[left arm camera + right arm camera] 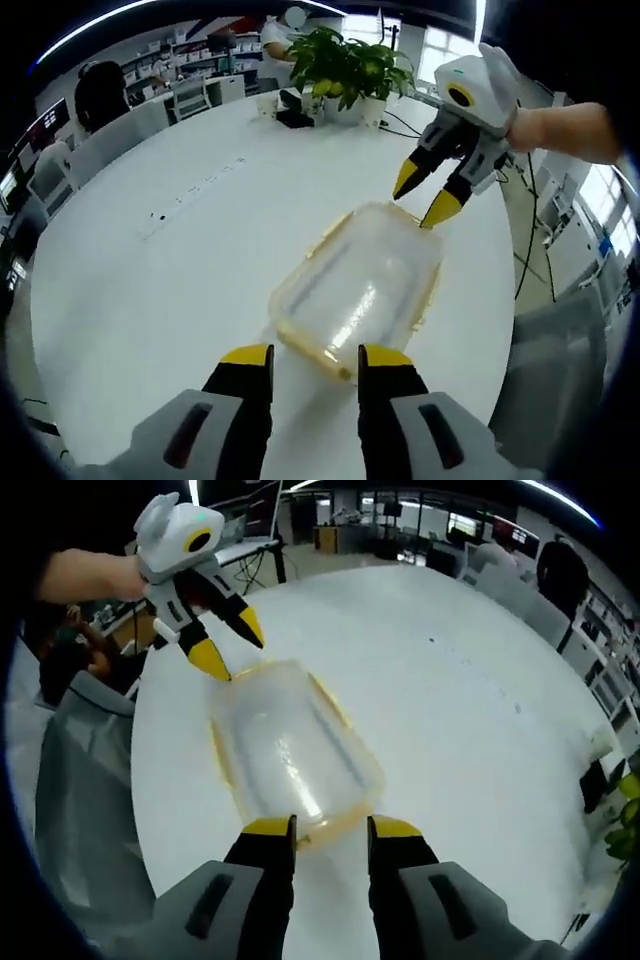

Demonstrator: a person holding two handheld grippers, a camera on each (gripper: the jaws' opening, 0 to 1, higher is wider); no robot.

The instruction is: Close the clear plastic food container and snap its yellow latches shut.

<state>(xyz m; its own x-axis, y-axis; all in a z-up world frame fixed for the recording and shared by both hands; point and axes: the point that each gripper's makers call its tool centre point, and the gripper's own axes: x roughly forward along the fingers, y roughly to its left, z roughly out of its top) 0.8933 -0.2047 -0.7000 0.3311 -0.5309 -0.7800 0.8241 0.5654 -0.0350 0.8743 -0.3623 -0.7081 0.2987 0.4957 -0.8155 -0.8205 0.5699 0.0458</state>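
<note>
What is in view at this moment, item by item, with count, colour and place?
Food container: one, clear plastic with yellow latches, lid on, lying on the table between the two grippers.
Table: one, white, large and rounded, under the container.
Potted plant: one, green leaves, at the far edge of the table in the left gripper view.
Office chairs: several, pale, along the table's edge.
Desks and shelving: background, dark and cluttered, too small to list.
Other people: at least two, seated or standing in the background.
Left gripper: one, grey and black with yellow tips, open, at one end of the container.
Right gripper: one, same colours, open, at the opposite end.
Person's hand: holding the right gripper.
</note>
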